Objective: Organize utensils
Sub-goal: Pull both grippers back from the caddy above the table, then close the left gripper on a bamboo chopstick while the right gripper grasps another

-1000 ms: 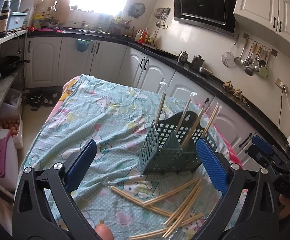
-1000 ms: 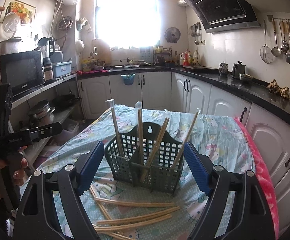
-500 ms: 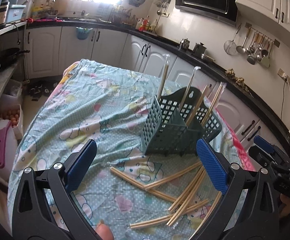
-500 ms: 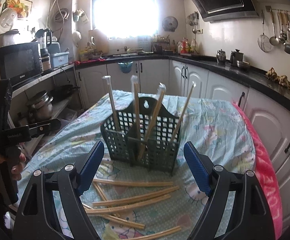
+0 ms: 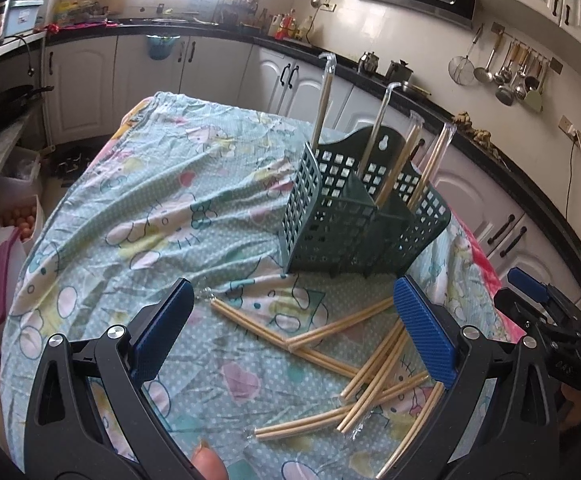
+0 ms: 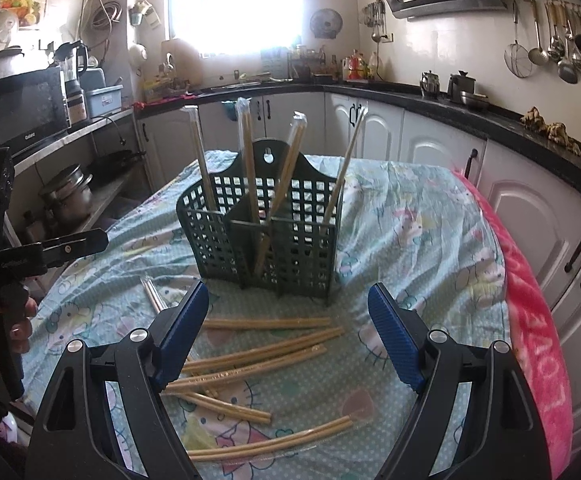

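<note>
Over the last second both grippers have sunk toward the desk (image 5: 138, 208), so the loose wrapped chopstick pairs (image 6: 268, 324) now fill more of each view; the approach looks nearly done and a pick seems to be the step in hand. The left gripper (image 5: 290, 330) stands wide open and empty, with the scattered pairs lying between and just beyond its blue pads (image 5: 162, 330). The right gripper (image 6: 286, 330) is likewise spread wide, holding nothing, and several pairs lie just below its gap. The green utensil basket (image 6: 266, 240) stands upright beyond them, already holding four wrapped pairs (image 6: 250, 168) in its compartments.
</note>
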A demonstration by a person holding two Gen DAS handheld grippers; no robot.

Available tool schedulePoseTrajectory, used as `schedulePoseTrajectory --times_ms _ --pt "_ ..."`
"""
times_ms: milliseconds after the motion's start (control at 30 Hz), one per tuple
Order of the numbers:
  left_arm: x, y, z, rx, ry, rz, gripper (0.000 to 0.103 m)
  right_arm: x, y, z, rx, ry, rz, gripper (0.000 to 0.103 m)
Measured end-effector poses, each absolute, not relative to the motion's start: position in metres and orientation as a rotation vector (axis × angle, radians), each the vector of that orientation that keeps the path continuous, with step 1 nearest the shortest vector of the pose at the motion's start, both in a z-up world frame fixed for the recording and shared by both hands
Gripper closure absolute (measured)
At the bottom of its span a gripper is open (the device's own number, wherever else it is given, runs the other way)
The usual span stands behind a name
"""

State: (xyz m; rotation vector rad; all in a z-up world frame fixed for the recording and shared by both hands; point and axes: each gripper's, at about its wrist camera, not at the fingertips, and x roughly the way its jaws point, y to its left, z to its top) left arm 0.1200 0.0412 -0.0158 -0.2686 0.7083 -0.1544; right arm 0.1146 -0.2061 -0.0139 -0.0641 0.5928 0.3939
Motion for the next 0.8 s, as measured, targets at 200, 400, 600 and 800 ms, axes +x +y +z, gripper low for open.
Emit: schedulePoseTrajectory --times_ms 200,400,600,800 --pt "0.119 0.037 -0.027 -0.265 0.738 -0.156 0.011 0.115 -0.209 -0.025 -0.06 0.621 0.387 0.024" --pt "0.122 0.039 -0.04 -0.272 0.775 -0.154 0.011 0.12 -0.209 -0.044 -0.049 0.686 0.386 0.024" --pt "0.131 0.046 -0.057 -0.277 0.819 -0.129 0.011 0.134 -0.211 -0.066 -0.033 0.757 0.378 0.029" --pt "0.144 0.054 -0.074 -0.295 0.864 -0.116 0.017 0.154 -0.213 -0.085 -0.007 0.814 0.369 0.035"
